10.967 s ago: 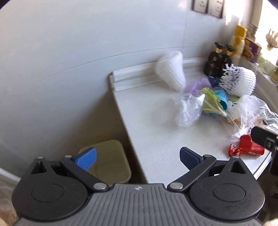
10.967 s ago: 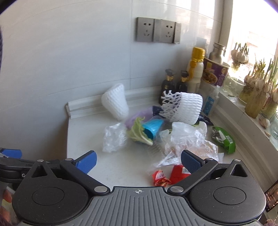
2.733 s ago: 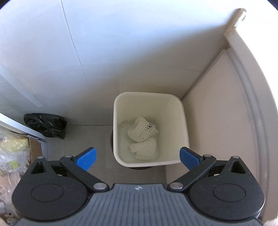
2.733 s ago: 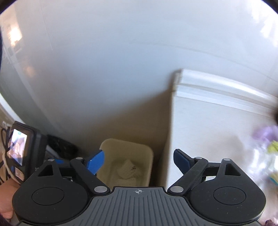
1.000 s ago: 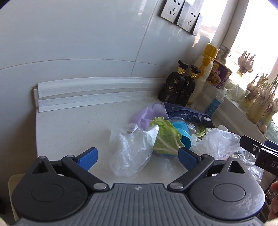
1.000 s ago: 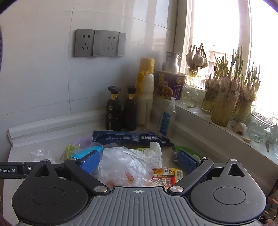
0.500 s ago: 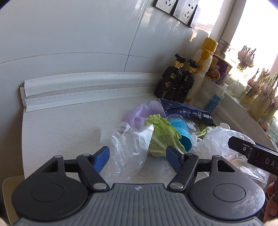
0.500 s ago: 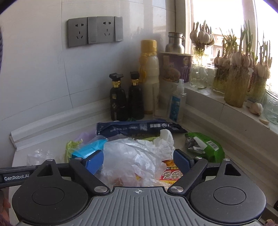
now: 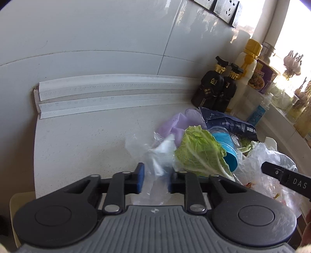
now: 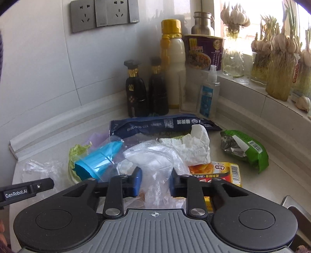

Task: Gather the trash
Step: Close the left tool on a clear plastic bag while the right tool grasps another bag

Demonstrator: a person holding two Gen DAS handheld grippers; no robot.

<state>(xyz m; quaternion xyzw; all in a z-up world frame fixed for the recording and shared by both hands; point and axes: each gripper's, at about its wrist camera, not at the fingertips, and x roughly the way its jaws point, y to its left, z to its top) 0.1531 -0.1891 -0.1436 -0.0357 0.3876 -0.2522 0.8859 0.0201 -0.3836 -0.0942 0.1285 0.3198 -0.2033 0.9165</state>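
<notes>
1. Trash lies heaped on the white counter [image 9: 81, 140], toward its right side and the window corner
2. Nearest the left gripper [image 9: 155, 180] is a small clear plastic bag [image 9: 157, 155]; its film sits between the blue pads, and the jaws are closing on it with the pads pressing the plastic
3. The right gripper [image 10: 154, 182] has a larger crumpled clear bag [image 10: 153, 161] between its blue pads; those jaws are closing too and pinch the film
4. Just right of the small bag a green cabbage leaf [image 9: 202, 151] lies over a blue plastic cup [image 9: 227, 149] tipped on its side
5. Behind these are a lilac glove-like piece [image 9: 175, 124] and a long dark-blue wrapper [image 10: 161, 123]
6. In the right wrist view a crumpled white tissue [image 10: 194, 146] rests on the pile, a yellow-and-red printed packet [image 10: 223, 171] lies under the right gripper's bag, and a green snack packet [image 10: 246, 149] sits apart to the right
7. Two dark bottles [image 10: 145, 89], a tall yellow-capped bottle [image 10: 173, 64], a small spray bottle [image 10: 208, 93] and a purple noodle cup [image 10: 204, 52] stand along the back wall
8. Grey sockets [image 10: 105, 13] are on the tiles above, and sprouting garlic [image 10: 278, 64] lines the sill
</notes>
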